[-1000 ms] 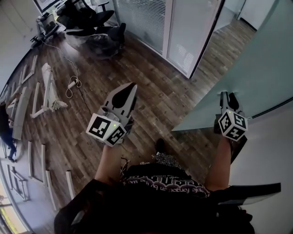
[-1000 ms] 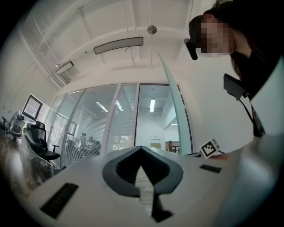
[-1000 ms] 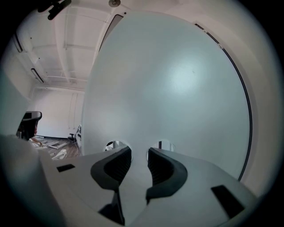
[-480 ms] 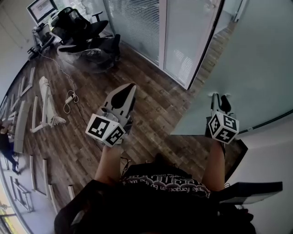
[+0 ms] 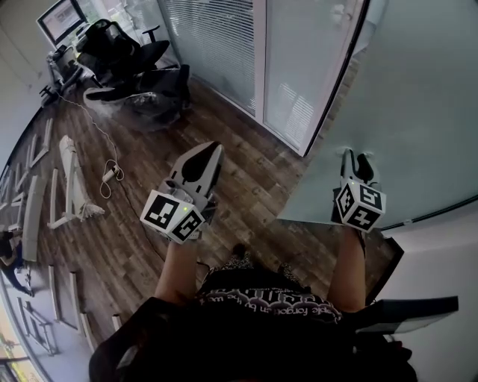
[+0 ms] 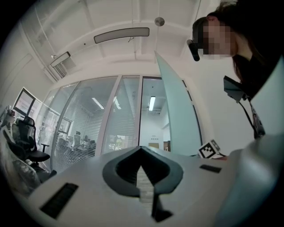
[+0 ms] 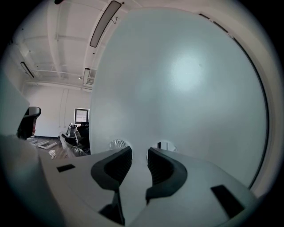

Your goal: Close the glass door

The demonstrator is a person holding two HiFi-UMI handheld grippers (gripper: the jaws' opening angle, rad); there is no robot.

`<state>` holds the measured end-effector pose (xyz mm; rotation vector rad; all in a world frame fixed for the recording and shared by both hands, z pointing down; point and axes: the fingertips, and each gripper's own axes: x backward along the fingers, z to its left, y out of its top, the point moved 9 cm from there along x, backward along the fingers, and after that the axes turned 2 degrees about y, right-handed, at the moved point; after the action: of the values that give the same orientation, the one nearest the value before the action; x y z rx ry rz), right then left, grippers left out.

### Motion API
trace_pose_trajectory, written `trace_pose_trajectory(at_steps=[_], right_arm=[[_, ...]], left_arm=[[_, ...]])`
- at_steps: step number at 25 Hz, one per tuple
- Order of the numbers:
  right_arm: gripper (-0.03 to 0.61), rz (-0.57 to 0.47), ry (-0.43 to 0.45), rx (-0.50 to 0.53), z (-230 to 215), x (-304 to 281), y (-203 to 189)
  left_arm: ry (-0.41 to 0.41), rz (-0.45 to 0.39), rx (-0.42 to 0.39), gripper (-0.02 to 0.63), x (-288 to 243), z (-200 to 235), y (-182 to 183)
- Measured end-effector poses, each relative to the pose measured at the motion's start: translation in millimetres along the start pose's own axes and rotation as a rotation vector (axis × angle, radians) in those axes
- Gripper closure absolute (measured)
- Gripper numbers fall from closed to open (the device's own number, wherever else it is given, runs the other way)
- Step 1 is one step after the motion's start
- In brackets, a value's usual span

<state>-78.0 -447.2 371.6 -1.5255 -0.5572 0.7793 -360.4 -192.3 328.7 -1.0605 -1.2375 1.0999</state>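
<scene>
The frosted glass door point(image 5: 418, 104) stands ajar at the right of the head view, its lower edge angled out over the wooden floor. My right gripper point(image 5: 356, 163) is open, with its fingertips against the pane. In the right gripper view the door point(image 7: 186, 80) fills nearly everything ahead of the parted jaws of my right gripper point(image 7: 139, 150), and nothing lies between them. My left gripper point(image 5: 212, 151) hangs in the air over the floor, shut and empty. In the left gripper view, beyond my left gripper point(image 6: 141, 150), the door's edge point(image 6: 175, 111) rises at the right.
A black door frame point(image 5: 336, 82) and a glass partition with blinds point(image 5: 216, 45) stand ahead. Office chairs point(image 5: 127, 52) and a monitor point(image 5: 60, 19) are at the far left. White planks point(image 5: 71, 179) and a cable point(image 5: 112, 171) lie on the floor.
The door has swung closer to the black frame and the gap between them has narrowed. Both grippers and the person have moved forward with it. Neither gripper's jaws changed.
</scene>
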Motion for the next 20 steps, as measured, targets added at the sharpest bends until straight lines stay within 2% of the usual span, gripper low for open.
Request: trace_pose_trajectory(at_steps=[5, 14, 20], right_arm=[[0.464, -0.011, -0.03, 0.0, -4, -39, 6], [0.465, -0.011, -0.125, -0.018, -11, -94, 16], [0.465, -0.017, -0.162, -0.022, -23, -129, 20]], left_arm=[[-0.046, 0.002, 0.003, 0.612, -43, 30, -6], [-0.19, -0.016, -0.006, 0.612, -140, 86, -2], [-0.253, -0.012, 0.01, 0.612, -187, 113, -11]])
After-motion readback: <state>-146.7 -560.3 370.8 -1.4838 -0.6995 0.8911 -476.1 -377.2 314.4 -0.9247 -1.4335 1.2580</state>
